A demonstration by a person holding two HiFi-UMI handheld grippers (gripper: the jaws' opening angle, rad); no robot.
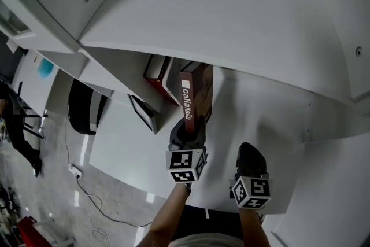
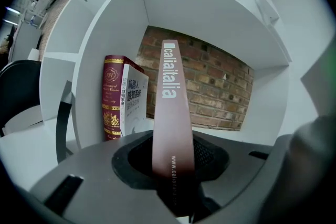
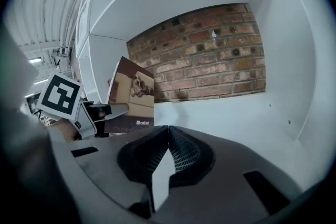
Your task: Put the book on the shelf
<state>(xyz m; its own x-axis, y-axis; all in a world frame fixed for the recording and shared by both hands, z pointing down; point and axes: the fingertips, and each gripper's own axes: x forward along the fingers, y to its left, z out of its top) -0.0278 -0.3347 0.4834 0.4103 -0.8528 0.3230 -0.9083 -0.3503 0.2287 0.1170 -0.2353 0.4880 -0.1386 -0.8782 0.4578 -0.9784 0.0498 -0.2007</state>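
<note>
- While the left hand-held gripper (image 1: 188, 131) pinches the lower spine of the brown book (image 2: 169, 102), the book stands upright at the mouth of the white shelf (image 2: 210, 13) compartment. I take that low grip as a way to feed it in upright.
- Whether its bottom edge rests on the shelf board, I cannot tell.
- A red hardback (image 2: 111, 97) with gilt tooling and a white paperback (image 2: 134, 99) lean by the left wall, so the gap lies to their right.
- Beside it, the right hand-held gripper (image 3: 168, 131) has its ribbed pads meeting at the tips and carries nothing; it is probably waiting to steady things.
- The shelf panels look smooth and matt, and rough brick wall (image 2: 220, 86) shows behind the shelf. The book is slim and flat-spined, with a printed picture on its cover.
</note>
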